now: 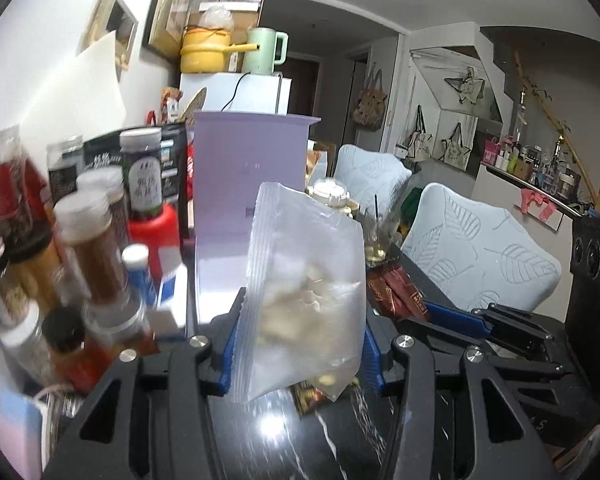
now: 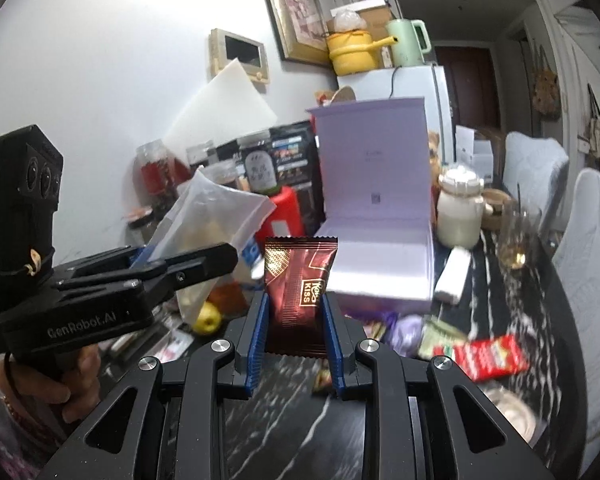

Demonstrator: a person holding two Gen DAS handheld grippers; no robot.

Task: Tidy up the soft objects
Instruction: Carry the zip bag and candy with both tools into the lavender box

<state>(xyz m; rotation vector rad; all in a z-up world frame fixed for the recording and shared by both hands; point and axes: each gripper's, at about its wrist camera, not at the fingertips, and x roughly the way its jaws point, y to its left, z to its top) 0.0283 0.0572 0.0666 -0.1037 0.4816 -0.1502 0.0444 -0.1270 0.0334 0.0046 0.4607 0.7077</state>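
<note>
My left gripper (image 1: pixel 302 314) is shut on a clear zip bag (image 1: pixel 308 292) with pale pieces inside, held up above the black marble table (image 1: pixel 284 440). My right gripper (image 2: pixel 295 306) is shut on a dark red snack packet (image 2: pixel 298 292) that stands upright between the blue pads. An open lilac box (image 2: pixel 380 200) lies just beyond both, its lid raised. In the right wrist view the left gripper (image 2: pixel 198 258) shows at the left with the zip bag (image 2: pixel 212 216). In the left wrist view the right gripper (image 1: pixel 452 316) and the snack packet (image 1: pixel 396 294) show at the right.
Several spice bottles and jars (image 1: pixel 88 240) crowd the wall side. A white jar (image 2: pixel 460 208), a glass (image 2: pixel 516 236), a red packet (image 2: pixel 496 356) and small wrappers lie on the table (image 2: pixel 300 420). A yellow apple (image 2: pixel 208 322) sits under the bag. Pale chairs (image 1: pixel 480 248) stand at the right.
</note>
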